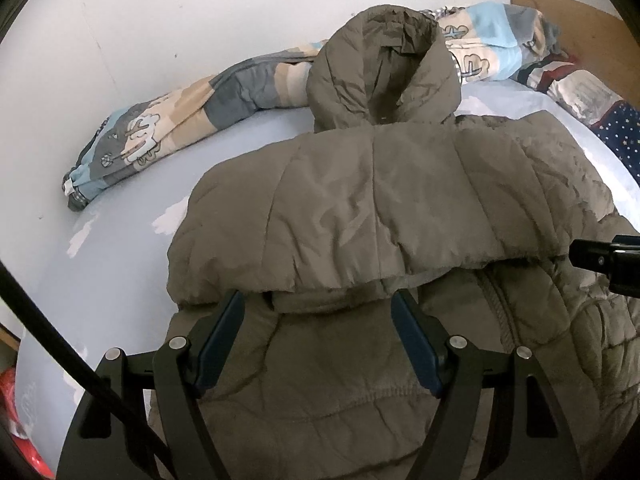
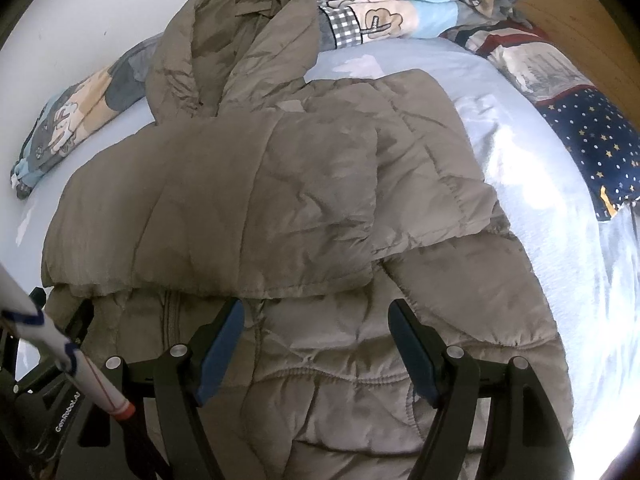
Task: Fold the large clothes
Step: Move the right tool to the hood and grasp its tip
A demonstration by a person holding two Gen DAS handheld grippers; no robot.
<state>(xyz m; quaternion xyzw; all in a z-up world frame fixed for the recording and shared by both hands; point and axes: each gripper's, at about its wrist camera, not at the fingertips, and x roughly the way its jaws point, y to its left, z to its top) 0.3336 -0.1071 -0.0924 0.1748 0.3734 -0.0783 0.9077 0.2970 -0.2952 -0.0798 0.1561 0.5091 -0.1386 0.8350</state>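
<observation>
Pale blue bed (image 1: pixel 120 240): patterned quilt (image 1: pixel 168 128) behind the jacket (image 1: pixel 360 200).

A pale blue bed sheet (image 1: pixel 120 264) with faint white patches covers the bed. Along the white wall (image 1: pixel 160 20) lies a rumpled quilt (image 1: pixel 168 128) in beige, grey and light blue blocks with cartoon tree prints and a checked patch. At the right end rests a pillow (image 2: pixel 592 136), navy with stars and dots, with a red and white striped part. Behind it stands a wooden headboard (image 2: pixel 568 4). Something red (image 1: pixel 24 420) shows beside the bed's edge.
</observation>
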